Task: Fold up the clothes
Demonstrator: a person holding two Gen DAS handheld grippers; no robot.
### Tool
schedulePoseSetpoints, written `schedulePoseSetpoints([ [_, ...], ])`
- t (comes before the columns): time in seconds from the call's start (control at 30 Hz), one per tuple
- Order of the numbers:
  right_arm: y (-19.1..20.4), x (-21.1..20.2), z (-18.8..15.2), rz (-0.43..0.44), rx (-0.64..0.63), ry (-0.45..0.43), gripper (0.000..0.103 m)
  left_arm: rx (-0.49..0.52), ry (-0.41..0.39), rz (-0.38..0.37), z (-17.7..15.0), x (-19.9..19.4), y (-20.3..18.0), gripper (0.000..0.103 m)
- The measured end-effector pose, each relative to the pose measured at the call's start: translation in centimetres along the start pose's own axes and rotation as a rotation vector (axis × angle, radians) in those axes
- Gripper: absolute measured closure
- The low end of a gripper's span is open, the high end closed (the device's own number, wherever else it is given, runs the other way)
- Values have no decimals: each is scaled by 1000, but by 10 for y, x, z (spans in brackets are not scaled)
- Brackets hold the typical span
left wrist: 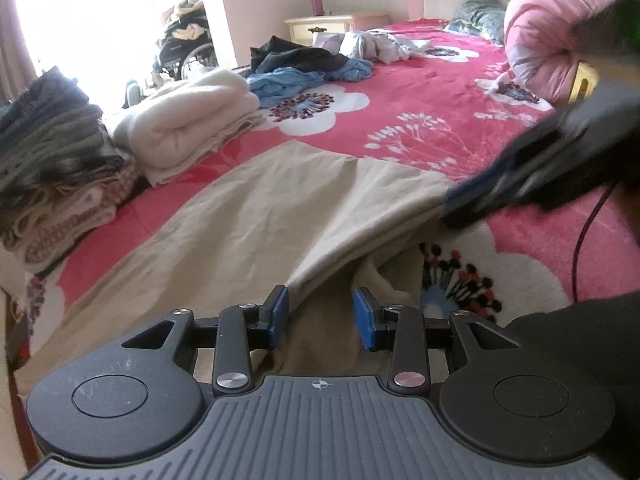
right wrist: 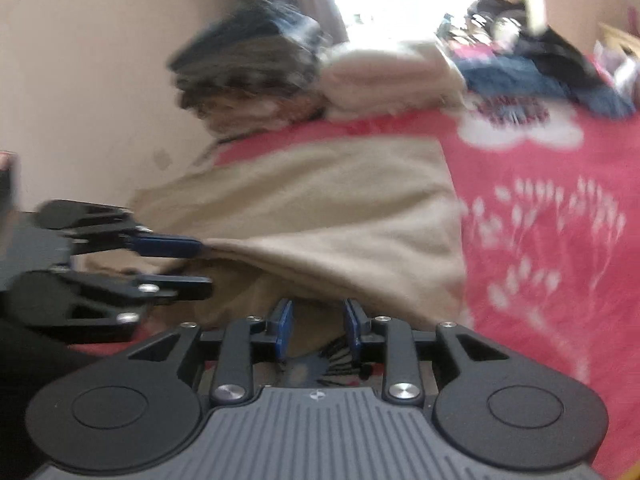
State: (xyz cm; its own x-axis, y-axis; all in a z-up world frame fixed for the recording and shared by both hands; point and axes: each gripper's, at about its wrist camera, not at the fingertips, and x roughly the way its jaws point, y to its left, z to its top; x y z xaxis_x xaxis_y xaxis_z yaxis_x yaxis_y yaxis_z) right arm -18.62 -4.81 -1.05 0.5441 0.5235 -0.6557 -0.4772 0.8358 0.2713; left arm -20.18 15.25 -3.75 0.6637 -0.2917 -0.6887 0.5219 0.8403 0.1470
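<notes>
A beige cloth (left wrist: 248, 216) lies spread on the red flowered bedspread (left wrist: 420, 92), and one edge is lifted into a raised fold. My left gripper (left wrist: 322, 312) stands open at the near end of that fold. The cloth's edge rests against its left pad (left wrist: 280, 308), and a lower layer shows in the gap. My right gripper (left wrist: 456, 208), blurred, is at the fold's far end. In the right wrist view the right gripper (right wrist: 319, 322) has its jaws apart, with the beige cloth (right wrist: 320, 208) just beyond its tips. The left gripper (right wrist: 200, 264) is at the cloth's edge on the left.
A stack of folded clothes (left wrist: 52, 152) and a folded cream blanket (left wrist: 192, 120) sit at the bed's left side. Loose blue and black garments (left wrist: 304, 68) lie further back. A pink quilt (left wrist: 560, 40) is bundled at the right. A dark sleeve (left wrist: 580, 340) is at the lower right.
</notes>
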Motion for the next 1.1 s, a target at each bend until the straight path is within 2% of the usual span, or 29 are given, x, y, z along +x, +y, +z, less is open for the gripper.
schedulePoseSetpoints([
  [0.1,6,-11,13,-60,-130,-27,71,-4,11,22,-1,3,4,67],
  [0.2,9,9,13,-129,-269,54,70,-6,42,28,-3,12,4,67],
  [0.3,10,36,6,-177,-383,136,71,15,64,65,-6,24,2,68],
  [0.33,9,40,5,-195,-399,140,74,20,70,84,-6,26,2,69],
  [0.37,8,44,5,-210,-413,143,86,23,75,101,-6,28,2,74],
  [0.43,4,40,9,-190,-377,121,98,4,59,110,-5,25,5,79],
  [0.5,2,34,8,-189,-375,111,100,-1,47,103,-5,18,4,88],
  [0.6,-2,31,2,-187,-372,124,101,57,48,96,-8,14,-6,92],
  [0.7,-14,47,-14,-184,-342,219,101,99,96,71,-16,25,-14,92],
  [0.77,-27,52,-20,-174,-261,240,101,112,118,64,-19,30,-16,91],
  [0.83,-34,39,-16,-161,-203,235,98,101,129,49,-18,25,-13,88],
  [0.9,-40,25,-11,-148,-147,227,95,75,136,28,-16,15,-8,80],
  [0.97,-50,4,-5,-133,-89,208,90,40,140,-1,-16,-2,-1,79],
  [1.1,-69,-32,18,-28,48,110,89,-88,104,-27,-12,-30,20,78],
])
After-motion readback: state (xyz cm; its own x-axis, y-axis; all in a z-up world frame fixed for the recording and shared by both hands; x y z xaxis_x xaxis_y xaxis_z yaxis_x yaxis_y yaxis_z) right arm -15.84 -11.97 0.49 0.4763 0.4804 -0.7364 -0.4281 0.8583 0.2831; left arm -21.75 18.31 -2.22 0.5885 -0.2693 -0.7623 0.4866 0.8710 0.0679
